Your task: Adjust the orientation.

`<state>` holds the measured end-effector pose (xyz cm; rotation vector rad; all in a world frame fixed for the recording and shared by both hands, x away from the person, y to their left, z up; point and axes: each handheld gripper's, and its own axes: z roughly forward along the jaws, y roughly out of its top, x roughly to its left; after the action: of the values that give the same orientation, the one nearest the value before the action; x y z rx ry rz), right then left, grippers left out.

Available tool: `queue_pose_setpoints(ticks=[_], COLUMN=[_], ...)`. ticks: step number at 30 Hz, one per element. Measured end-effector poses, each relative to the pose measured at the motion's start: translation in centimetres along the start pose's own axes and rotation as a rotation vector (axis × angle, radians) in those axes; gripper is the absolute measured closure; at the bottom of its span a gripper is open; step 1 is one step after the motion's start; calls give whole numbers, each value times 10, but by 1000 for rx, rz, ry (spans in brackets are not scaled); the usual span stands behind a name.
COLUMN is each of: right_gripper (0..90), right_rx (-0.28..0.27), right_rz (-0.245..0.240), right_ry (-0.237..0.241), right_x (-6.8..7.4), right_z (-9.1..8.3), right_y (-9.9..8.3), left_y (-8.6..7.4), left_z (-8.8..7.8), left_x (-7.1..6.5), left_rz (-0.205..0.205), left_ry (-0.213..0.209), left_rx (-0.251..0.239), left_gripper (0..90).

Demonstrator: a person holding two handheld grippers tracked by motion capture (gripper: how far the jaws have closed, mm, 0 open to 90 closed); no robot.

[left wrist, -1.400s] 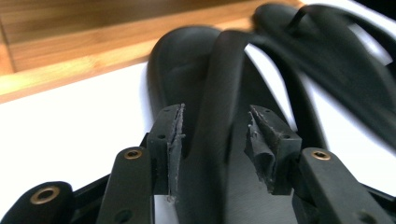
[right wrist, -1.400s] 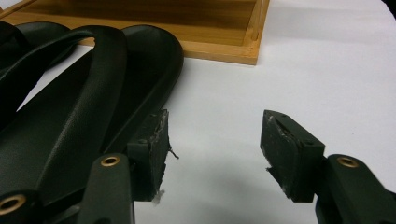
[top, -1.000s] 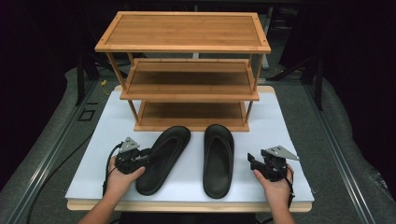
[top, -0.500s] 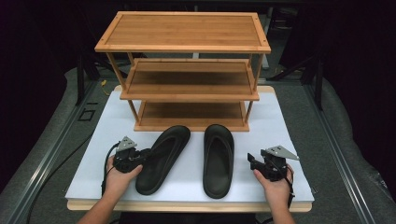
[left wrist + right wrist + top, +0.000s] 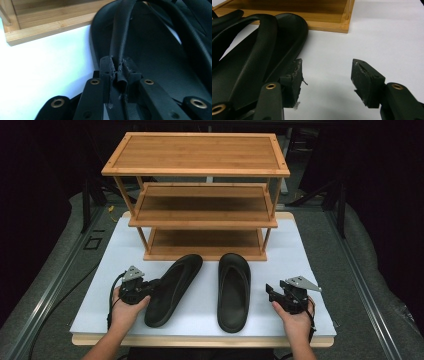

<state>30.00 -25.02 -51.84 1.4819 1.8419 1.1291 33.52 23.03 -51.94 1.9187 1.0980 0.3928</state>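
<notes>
Since a second ago my left gripper [image 5: 150, 287] has been closing its jaws, and now they are clamping the strap [image 5: 119, 50] of the left sandal [image 5: 172, 287]; both hands are otherwise sitting where they were. In the left gripper view I am seeing the pads pinching that strap near the sole's outer edge. The left sandal is lying at a slant on the white board [image 5: 310, 250], its toe pointing toward the bottom shelf of the wooden shoe rack [image 5: 200, 215]. The right sandal [image 5: 233, 290] is lying straight beside it, apart from it. My right gripper [image 5: 272, 295] is waiting just beside the right sandal with its jaws spread wide and nothing between them, one pad close to the sole's rim.

I am judging that the grasp on the first sandal is being finished. Next I am expecting to lift it by the strap and carry it forward onto a shelf, keeping the sole level so it clears the shelf edge.
</notes>
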Motion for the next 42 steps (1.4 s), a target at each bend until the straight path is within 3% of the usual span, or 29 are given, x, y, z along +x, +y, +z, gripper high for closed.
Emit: queue_pose_setpoints(ticks=[11,31,42], right_gripper=[425,425,425], right_rx=[12,10,10], right_rz=[9,16,15], right_ry=[5,-1,4], right_x=[-1,-2,-2], right_z=[0,0,0], right_y=[0,0,0], left_y=[2,13,19], left_z=[-7,-40,-58], left_x=[5,9,7], left_rz=[-30,-68,-59], left_ry=[-8,-29,-44], left_rx=[-19,-133,-183], left_gripper=[830,831,831])
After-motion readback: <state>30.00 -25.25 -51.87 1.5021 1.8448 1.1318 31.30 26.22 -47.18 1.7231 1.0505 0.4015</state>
